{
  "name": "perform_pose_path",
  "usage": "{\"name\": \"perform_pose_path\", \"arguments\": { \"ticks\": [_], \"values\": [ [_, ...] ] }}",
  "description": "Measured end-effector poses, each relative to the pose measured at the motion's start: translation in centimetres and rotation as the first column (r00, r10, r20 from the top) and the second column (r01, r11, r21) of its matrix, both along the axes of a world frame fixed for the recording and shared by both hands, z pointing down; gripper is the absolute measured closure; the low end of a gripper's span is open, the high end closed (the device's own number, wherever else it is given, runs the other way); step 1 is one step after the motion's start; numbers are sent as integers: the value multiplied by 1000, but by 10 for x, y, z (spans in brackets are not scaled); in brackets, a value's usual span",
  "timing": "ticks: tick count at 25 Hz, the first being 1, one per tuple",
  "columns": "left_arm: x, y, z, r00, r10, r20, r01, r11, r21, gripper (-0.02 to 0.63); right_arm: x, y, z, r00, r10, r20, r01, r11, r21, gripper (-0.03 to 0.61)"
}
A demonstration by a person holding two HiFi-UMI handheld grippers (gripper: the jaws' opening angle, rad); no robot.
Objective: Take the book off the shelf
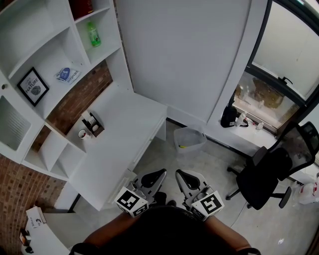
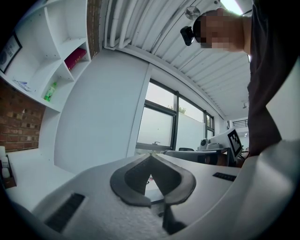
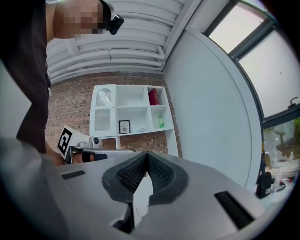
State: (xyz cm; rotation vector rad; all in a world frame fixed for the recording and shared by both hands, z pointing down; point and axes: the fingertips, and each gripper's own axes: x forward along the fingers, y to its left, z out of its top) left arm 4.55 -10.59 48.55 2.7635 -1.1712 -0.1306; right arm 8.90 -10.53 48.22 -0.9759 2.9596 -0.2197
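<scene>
The dark red book (image 1: 81, 7) stands in the top compartment of the white wall shelf (image 1: 50, 55) at the far left; it also shows as the book (image 2: 75, 58) in the left gripper view and the book (image 3: 153, 97) in the right gripper view. My left gripper (image 1: 160, 174) and right gripper (image 1: 179, 175) hang side by side close to my body, above the floor and far from the shelf. Both are shut, tips touching, with nothing between them: the left gripper (image 2: 150, 157), the right gripper (image 3: 147, 154).
A green bottle (image 1: 93, 35) and a framed picture (image 1: 33, 86) sit on lower shelves. A white desk (image 1: 119, 144) runs under the shelf, with a small holder (image 1: 91, 124) on it. A clear bin (image 1: 189, 139) and a black office chair (image 1: 269, 174) stand on the floor to the right.
</scene>
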Motion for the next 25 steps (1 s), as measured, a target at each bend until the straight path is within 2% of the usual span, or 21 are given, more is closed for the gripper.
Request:
{"name": "perform_pose_path", "arguments": {
  "ticks": [8, 15, 20, 25],
  "values": [
    [-5, -45, 1, 1000, 14, -19, -14, 1000, 14, 607, -6, -38, 1, 1000, 2, -20, -2, 1000, 7, 563],
    [-36, -96, -7, 999, -13, -36, 14, 1000, 28, 607, -36, -93, -7, 1000, -22, -15, 23, 999, 36, 563],
    [-67, -135, -17, 999, -39, -21, 40, 997, 71, 607, -74, -134, -11, 998, -68, -12, 68, 996, 56, 563],
    [-117, -164, -25, 994, -108, -16, 108, 990, 87, 607, -125, -169, -18, 991, -135, -12, 135, 989, 53, 563]
  ]
}}
